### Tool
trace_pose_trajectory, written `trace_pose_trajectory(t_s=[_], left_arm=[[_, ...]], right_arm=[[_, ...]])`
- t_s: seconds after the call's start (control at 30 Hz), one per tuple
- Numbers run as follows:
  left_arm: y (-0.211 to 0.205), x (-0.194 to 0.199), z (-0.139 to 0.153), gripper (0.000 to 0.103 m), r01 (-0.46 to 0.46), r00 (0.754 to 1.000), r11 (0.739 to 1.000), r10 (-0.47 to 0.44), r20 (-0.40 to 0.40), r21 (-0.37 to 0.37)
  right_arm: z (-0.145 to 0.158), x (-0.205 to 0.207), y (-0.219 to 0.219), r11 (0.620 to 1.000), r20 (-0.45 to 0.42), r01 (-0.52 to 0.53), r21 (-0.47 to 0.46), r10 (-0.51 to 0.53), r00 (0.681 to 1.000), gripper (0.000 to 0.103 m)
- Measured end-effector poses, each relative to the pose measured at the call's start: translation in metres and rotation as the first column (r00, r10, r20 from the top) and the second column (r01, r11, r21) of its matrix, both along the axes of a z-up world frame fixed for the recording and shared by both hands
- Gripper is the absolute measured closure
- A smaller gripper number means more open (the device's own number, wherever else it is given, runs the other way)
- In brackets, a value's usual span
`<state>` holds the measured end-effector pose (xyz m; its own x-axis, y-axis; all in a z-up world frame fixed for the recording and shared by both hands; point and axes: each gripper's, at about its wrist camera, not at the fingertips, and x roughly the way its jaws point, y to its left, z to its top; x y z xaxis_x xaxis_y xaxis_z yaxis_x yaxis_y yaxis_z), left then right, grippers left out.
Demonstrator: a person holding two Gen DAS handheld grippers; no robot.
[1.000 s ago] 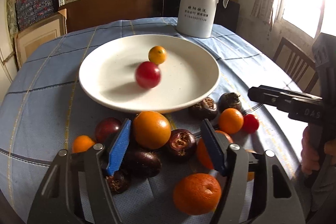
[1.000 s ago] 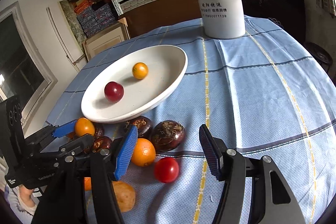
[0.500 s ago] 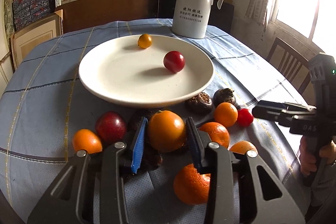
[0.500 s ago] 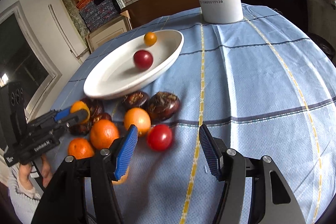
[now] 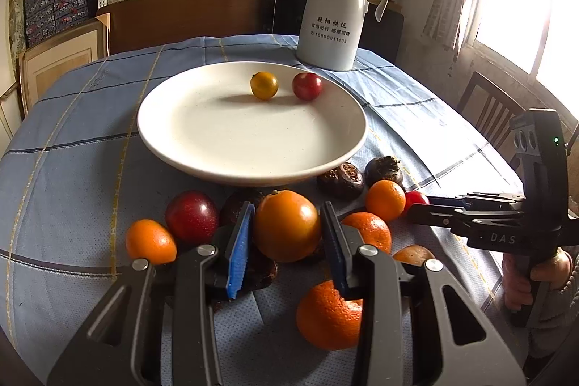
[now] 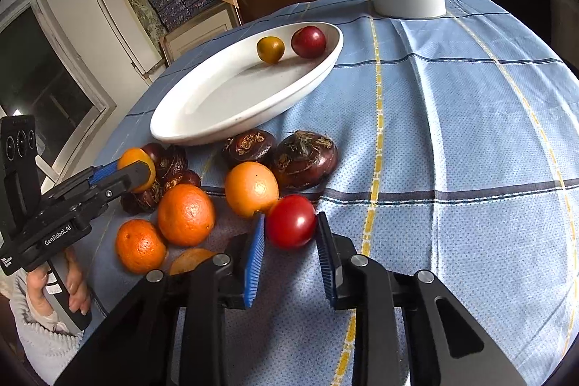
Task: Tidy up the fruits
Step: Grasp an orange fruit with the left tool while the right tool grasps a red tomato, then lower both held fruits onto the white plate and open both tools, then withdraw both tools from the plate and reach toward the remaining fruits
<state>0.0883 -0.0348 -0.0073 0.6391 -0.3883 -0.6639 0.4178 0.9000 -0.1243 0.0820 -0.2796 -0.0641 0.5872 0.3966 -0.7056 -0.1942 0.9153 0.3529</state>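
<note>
My left gripper [image 5: 286,207] is shut on a smooth orange fruit [image 5: 286,227] in the pile in front of the white plate [image 5: 202,132]. In the right wrist view the left gripper [image 6: 139,169] shows at the left with that orange fruit [image 6: 132,158] in its tips. The jaws of my right gripper [image 6: 290,215] are closing onto a small red tomato [image 6: 291,221] on the blue cloth, and both pads touch it. On the plate's far side lie a yellow tomato [image 5: 264,85] and a red one [image 5: 307,86].
Loose oranges [image 6: 185,214], dark water chestnuts [image 6: 304,158] and a dark red plum [image 5: 191,216] crowd the cloth before the plate. A white jug [image 5: 338,9] stands behind it. A wooden chair [image 5: 485,111] is at the table's right edge.
My left gripper has closed on the orange fruit. My right gripper sank onto the red tomato and closed around it. The red tomato on the plate rolled to the far side beside the yellow one.
</note>
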Motion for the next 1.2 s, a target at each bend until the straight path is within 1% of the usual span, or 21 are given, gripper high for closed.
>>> trace_pose_trajectory(t_s=[0.1,0.2,0.3,0.33,0.4,0.43,0.47,0.5,0.53,0.57,0.63,0.73,0.8,0.83,0.9,1.0,1.07,1.2], left_arm=[[0.0,0.002,0.007,0.066,-0.004,1.0,1.0,0.004,0.009,-0.015],[-0.001,0.013,0.02,0.066,-0.012,1.0,1.0,0.012,0.015,-0.027],[-0.004,0.029,0.031,0.066,-0.019,1.0,0.999,0.02,0.017,-0.039],[-0.005,0.035,0.033,0.066,-0.026,0.999,0.999,0.026,0.021,-0.037],[-0.007,0.046,0.035,0.066,-0.045,0.999,0.998,0.046,0.025,-0.036],[-0.008,0.051,0.035,0.065,-0.053,0.998,0.998,0.054,0.028,-0.041],[-0.007,0.054,0.034,0.059,-0.06,0.998,0.997,0.062,0.031,-0.046],[-0.005,0.056,0.033,0.05,-0.066,0.997,0.997,0.067,0.035,-0.047],[-0.004,0.057,0.032,0.046,-0.07,0.997,0.997,0.072,0.038,-0.043],[-0.003,0.057,0.03,0.043,-0.073,0.997,0.997,0.074,0.037,-0.034],[0.002,0.057,0.026,0.043,-0.074,0.997,0.997,0.075,0.031,-0.019],[0.009,0.053,0.024,0.042,-0.072,0.997,0.997,0.072,0.013,-0.03],[0.012,0.045,0.024,0.037,-0.071,0.997,0.997,0.072,0.019,-0.016],[0.012,0.042,0.023,0.036,-0.07,0.997,0.998,0.07,0.021,-0.01],[0.011,0.034,0.02,0.034,-0.054,0.998,0.999,0.054,0.016,-0.001],[0.008,0.026,0.012,0.034,-0.039,0.999,0.999,0.039,0.001,0.026],[0.005,0.024,0.007,0.034,-0.027,1.0,0.999,0.027,-0.011,0.03],[-0.004,0.021,0.003,0.034,-0.009,1.0,0.998,0.01,-0.016,0.057]], right_arm=[[0.009,-0.005,-0.004,1.0,0.045,0.016,0.026,-0.017,0.999,0.075],[0.026,-0.002,-0.007,0.997,0.091,0.021,0.079,-0.028,0.995,0.075],[0.047,0.015,-0.002,0.994,0.112,0.017,0.112,-0.029,0.993,0.075],[0.054,0.025,0.004,0.994,0.122,0.011,0.112,-0.025,0.992,0.075],[0.059,0.041,0.013,0.995,0.127,0.014,0.103,-0.028,0.992,0.075],[0.058,0.052,0.017,0.995,0.122,0.017,0.103,-0.029,0.992,0.075],[0.056,0.06,0.019,0.994,0.115,0.017,0.108,-0.03,0.993,0.074],[0.053,0.066,0.021,0.993,0.107,0.019,0.113,-0.031,0.994,0.072],[0.05,0.071,0.021,0.993,0.103,0.028,0.112,-0.039,0.994,0.068],[0.048,0.073,0.021,0.994,0.101,0.031,0.106,-0.042,0.994,0.059],[0.048,0.071,0.017,0.995,0.109,0.035,0.091,-0.045,0.993,0.059],[0.054,0.06,0.009,0.994,0.136,0.047,0.098,-0.06,0.989,0.058],[0.055,0.055,0.006,0.995,0.139,0.053,0.089,-0.065,0.988,0.054],[0.052,0.053,0.004,0.995,0.135,0.065,0.076,-0.075,0.988,0.052],[0.049,0.051,0.002,0.995,0.125,0.088,0.048,-0.093,0.988,0.044],[0.046,0.047,-0.001,0.995,0.121,0.098,0.032,-0.101,0.987,0.042],[0.045,0.046,0.001,0.996,0.118,0.088,0.021,-0.089,0.989,0.04],[0.042,0.043,0.01,0.997,0.114,0.069,-0.037,-0.064,0.991,0.036]])
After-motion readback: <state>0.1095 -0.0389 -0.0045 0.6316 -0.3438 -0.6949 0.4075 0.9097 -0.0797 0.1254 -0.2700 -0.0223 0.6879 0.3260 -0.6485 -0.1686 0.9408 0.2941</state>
